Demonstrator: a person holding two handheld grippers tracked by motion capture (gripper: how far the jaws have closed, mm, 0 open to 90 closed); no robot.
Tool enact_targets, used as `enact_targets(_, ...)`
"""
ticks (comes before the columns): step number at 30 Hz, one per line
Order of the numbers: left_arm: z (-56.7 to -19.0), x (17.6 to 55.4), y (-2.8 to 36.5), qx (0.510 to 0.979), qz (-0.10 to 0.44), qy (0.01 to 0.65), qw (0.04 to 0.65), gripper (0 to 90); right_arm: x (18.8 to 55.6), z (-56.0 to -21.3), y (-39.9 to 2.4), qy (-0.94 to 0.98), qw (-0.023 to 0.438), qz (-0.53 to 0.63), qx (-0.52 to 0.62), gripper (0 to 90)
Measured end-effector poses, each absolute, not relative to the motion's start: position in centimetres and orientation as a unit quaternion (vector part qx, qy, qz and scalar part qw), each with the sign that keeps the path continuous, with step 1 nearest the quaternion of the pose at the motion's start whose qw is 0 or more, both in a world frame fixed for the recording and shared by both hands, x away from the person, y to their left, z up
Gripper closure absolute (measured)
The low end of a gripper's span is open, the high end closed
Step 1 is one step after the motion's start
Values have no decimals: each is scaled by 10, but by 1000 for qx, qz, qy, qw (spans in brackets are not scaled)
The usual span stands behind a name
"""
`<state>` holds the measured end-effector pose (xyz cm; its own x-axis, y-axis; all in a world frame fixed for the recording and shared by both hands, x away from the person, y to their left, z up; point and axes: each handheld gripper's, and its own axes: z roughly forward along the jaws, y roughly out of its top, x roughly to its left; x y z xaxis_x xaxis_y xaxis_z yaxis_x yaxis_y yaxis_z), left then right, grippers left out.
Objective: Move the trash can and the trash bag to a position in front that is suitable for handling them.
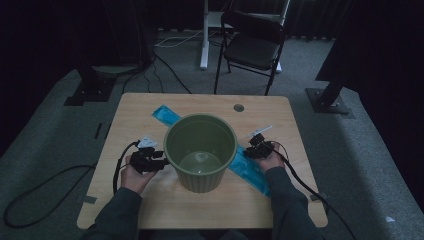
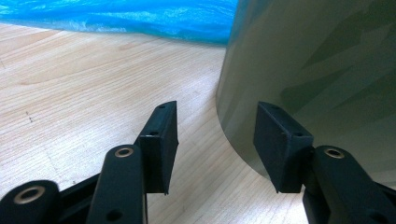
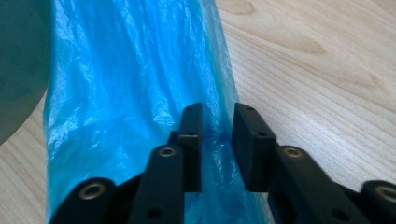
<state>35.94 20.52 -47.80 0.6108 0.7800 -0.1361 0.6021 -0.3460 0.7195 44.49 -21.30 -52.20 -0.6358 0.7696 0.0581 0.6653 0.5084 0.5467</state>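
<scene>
The green bin [image 1: 200, 152] stands mid-table on the flat blue bag [image 3: 135, 93]. The right gripper [image 3: 217, 140] narrows over the bag's edge, not yet pinching, probably to lift it; the left gripper [image 2: 217, 144] waits agape beside the bin wall.

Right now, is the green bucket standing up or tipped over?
Standing up. In the high view the green bucket rests on its base on the wooden table, open mouth facing upward, with nothing visible inside.

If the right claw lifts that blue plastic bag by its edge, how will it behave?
The thin, crinkled blue plastic bag will probably drape limply rather than hold its flat shape. It looks very light. Its glossy film may slip from the right claw. The green plastic bin stands on it, so pulling may stretch it or drag the bin.
</scene>
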Motion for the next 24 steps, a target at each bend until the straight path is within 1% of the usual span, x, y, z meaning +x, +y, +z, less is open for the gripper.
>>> enact_targets(3, -478, 359, 206, 812, 117, 426, 381, 507, 441, -521, -213, 871, 93, 264, 405, 861)
enact_targets(6, -478, 359, 205, 813, 116, 422, 382, 507, 434, -520, -216, 879, 92, 252, 393, 888)
enact_targets(13, -478, 359, 203, 816, 117, 416, 384, 507, 417, -519, -238, 882, 84, 248, 391, 886)
enact_targets(18, -478, 360, 204, 817, 118, 415, 384, 512, 405, -518, -254, 886, 98, 231, 389, 861)
enact_targets(23, -478, 359, 204, 817, 119, 413, 384, 513, 396, -517, -269, 881, 98, 232, 401, 857)
enact_targets(24, -478, 359, 204, 817, 120, 413, 383, 513, 394, -515, -271, 875, 100, 242, 406, 837)
